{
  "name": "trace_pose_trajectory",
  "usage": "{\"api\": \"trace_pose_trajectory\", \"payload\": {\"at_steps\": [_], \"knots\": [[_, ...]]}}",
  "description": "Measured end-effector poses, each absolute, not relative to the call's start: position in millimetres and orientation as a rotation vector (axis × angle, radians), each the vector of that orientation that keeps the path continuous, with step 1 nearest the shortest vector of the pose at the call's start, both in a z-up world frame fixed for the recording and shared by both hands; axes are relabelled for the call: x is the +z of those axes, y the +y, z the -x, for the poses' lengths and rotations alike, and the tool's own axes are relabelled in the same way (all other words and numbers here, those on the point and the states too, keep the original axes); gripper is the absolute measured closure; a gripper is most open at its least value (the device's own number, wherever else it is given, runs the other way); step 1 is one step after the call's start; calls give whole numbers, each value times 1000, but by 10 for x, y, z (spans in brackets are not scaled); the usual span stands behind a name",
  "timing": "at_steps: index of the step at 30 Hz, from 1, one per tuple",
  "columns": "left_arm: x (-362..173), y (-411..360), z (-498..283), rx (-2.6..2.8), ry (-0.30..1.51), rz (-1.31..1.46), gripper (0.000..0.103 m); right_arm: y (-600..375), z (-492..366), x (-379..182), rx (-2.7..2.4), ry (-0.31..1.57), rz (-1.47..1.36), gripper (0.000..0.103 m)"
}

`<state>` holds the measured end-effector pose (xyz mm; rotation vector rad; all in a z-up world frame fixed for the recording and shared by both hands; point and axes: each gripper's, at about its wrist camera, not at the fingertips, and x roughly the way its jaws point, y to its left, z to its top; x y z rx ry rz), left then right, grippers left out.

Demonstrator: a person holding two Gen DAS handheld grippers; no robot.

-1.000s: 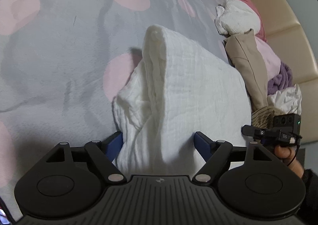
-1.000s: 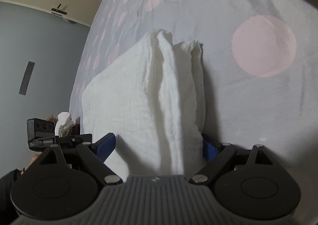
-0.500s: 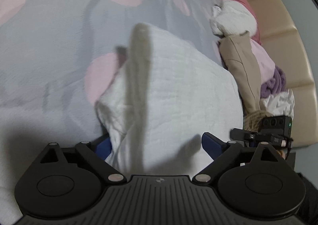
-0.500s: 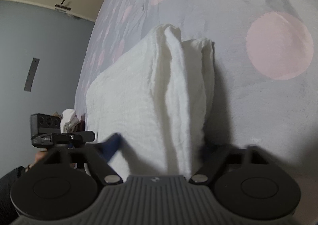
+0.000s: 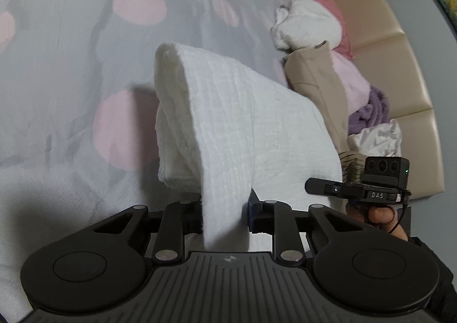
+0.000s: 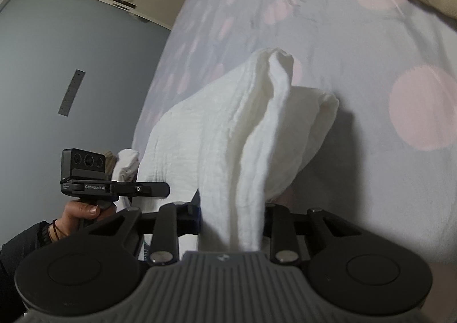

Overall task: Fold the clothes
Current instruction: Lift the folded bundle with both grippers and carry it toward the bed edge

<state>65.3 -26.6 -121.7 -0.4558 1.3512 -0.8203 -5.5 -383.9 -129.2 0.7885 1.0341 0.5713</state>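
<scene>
The white crinkled cotton garment (image 5: 242, 123) is lying on the grey bedspread with pale pink dots (image 5: 85, 37), and its near edge is being lifted clear of that bedspread at two corners. The left gripper (image 5: 224, 214) is pinching one bunched corner of the garment; its jaws have just been closing, and the cloth is now squeezed between them. The right gripper (image 6: 231, 217) is pinching the other corner in the same way, its jaws having just been closing too, with a thick fold of the fabric pressed between them. Between the two grips the garment is draping back toward the bedspread in a raised ridge, its far part resting on the cover. In the left wrist view, a heap of unfolded clothes in pink, white, beige and purple (image 5: 328, 66) is lying just beside the garment, against a beige padded headboard (image 5: 400, 51). A hand (image 6: 82, 213) is gripping the handle of the left gripper, seen from the right wrist view.
</scene>
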Motion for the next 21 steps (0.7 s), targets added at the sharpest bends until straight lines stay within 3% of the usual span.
{"api": "trace_pose_trajectory", "payload": {"at_steps": [12,21], "knots": [[-651,61,-627,-837,1209,506,82,-3607,1,-660,601,936,-748,74],[83,1039,-619,-751,1145,532,82,-2658,-311,-82,703,918,-745,74]]}}
